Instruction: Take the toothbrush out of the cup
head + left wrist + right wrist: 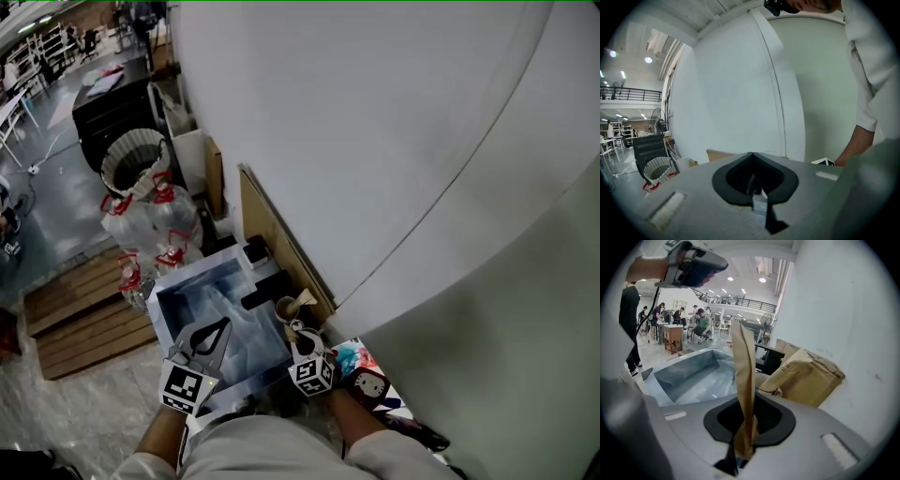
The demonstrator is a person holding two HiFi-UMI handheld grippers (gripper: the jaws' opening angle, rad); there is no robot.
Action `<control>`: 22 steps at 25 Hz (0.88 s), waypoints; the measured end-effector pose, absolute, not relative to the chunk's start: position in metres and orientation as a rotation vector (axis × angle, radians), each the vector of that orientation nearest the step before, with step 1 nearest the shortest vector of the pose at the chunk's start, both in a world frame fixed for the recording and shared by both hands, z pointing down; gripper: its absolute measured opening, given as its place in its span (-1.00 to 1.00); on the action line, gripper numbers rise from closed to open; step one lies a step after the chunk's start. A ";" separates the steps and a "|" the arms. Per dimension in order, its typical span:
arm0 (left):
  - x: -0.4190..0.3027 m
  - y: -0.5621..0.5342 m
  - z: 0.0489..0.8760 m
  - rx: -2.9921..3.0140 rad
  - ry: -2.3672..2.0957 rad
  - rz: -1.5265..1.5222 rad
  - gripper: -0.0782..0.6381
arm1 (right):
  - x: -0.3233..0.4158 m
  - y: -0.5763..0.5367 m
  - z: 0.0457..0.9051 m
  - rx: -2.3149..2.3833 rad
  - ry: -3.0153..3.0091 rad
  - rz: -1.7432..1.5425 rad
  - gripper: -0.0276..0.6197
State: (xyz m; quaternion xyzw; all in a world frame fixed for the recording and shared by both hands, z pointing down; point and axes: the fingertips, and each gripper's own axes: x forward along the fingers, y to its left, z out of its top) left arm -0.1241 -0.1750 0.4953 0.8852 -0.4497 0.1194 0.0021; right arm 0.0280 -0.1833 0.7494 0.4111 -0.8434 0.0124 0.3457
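The right tongs (746, 425) were clamped on the paper-wrapped toothbrush (743, 366), which stood upright just in front of the cup (765, 380). The left tongs (754, 180) were together, empty. The grasp looked made; lifting it clear remained.

We're in a big work hall. We see roof lights (761, 280), a balcony rail (740, 302) & ppl (701, 324) at desks (672, 335).

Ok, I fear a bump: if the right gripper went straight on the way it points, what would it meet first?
Probably the cup, just beyond the paper-wrapped toothbrush that the right gripper holds, though depth is unclear.
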 end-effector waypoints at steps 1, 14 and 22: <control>-0.124 -0.175 0.496 2.777 -1.410 0.374 -0.77 | 0.028 -0.184 0.749 1.068 -2.191 0.034 -0.81; -0.120 -0.175 0.498 2.782 -1.395 0.342 -0.77 | 0.031 -0.184 0.733 1.079 -2.222 0.047 -0.82; -0.110 -0.173 0.495 2.798 -1.368 0.309 -0.77 | 0.034 -0.183 0.708 1.106 -2.251 0.046 -0.82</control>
